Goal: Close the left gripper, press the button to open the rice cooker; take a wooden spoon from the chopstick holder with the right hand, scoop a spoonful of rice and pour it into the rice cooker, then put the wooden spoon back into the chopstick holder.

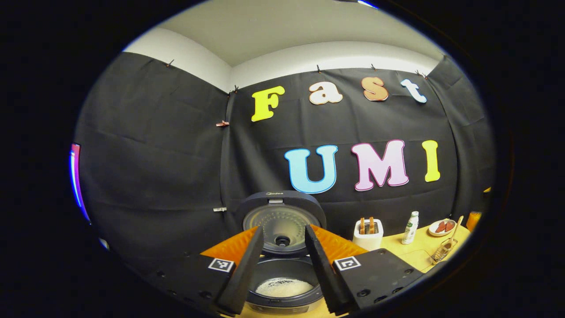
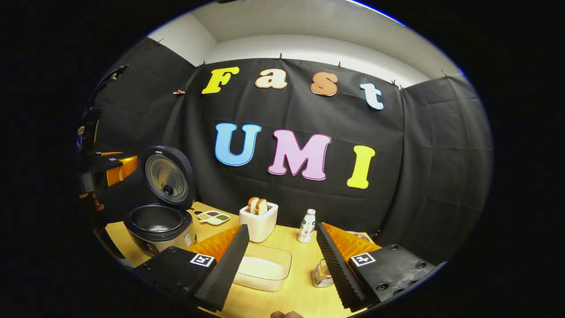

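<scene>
The rice cooker (image 1: 282,296) stands open with its lid (image 1: 282,218) raised, and white rice lies in the bottom of its pot. My left gripper (image 1: 284,229) hovers open just in front of it, one finger on each side of the pot. A wooden spoon (image 1: 455,227) leans in the wire chopstick holder (image 1: 442,251) at the far right. My right gripper (image 2: 282,227) is open and holds nothing, above a clear box of rice (image 2: 263,267). The chopstick holder (image 2: 321,274) sits partly behind its right finger. The open rice cooker (image 2: 159,225) and the left gripper (image 2: 108,170) are at the left.
A white toaster (image 2: 259,223) with two bread slices and a small bottle (image 2: 306,226) stand mid-table on the wooden tabletop (image 2: 291,296). A small divided dish (image 2: 213,217) lies beside the cooker. A plate of food (image 1: 442,227) sits at the back right.
</scene>
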A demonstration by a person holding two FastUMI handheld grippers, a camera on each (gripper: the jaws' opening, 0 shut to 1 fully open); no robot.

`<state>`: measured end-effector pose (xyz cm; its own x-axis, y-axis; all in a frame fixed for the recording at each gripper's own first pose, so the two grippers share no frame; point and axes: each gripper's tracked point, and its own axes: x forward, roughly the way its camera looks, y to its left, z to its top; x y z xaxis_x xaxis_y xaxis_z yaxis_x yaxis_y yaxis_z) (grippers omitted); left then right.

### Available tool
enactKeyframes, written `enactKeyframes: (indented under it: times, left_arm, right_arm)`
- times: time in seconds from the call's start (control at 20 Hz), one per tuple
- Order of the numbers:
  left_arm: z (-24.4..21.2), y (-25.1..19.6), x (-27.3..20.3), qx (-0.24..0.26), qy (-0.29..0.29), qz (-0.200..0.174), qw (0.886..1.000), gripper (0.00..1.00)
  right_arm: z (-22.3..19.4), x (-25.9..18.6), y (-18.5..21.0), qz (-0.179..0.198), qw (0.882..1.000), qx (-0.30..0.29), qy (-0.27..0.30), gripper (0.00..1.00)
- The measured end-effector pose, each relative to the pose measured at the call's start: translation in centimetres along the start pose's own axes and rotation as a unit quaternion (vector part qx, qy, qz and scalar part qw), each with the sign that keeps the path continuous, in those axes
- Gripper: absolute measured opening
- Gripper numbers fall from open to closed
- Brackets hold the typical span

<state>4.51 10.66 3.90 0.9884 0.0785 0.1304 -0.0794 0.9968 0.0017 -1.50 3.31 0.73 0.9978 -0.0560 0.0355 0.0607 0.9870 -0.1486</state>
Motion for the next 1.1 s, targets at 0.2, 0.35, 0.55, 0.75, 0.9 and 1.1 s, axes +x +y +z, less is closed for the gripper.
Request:
enactKeyframes:
  times: [0.2,0.35,0.55,0.75,0.9,1.1]
  left_arm:
    - [-0.1,0.4,-0.5,-0.003,0.008,0.019,1.0,0.68]
    - [0.7,0.2,-1.1,0.003,0.001,0.036,0.999,0.68]
    - [0.3,-1.4,-1.5,0.004,0.018,0.046,0.999,0.67]
    - [0.0,-3.3,-1.8,0.004,0.035,0.047,0.998,0.67]
    - [-0.4,-3.8,-1.6,-0.002,0.055,0.064,0.996,0.67]
    - [-1.7,-4.0,-1.7,-0.004,0.083,0.089,0.993,0.66]
  right_arm:
    - [-1.5,1.9,-1.9,-0.007,1.0,-0.007,0.004,0.95]
    - [-4.4,3.9,-5.0,-0.024,0.999,0.012,0.032,0.96]
    - [-8.9,7.3,-10.1,-0.045,0.995,0.035,0.076,0.96]
    - [-12.6,11.0,-14.7,-0.058,0.993,0.031,0.1,0.96]
    - [-16.2,13.2,-17.7,-0.078,0.985,0.077,0.136,0.95]
    - [-20.2,15.7,-20.4,-0.099,0.971,0.133,0.17,0.95]
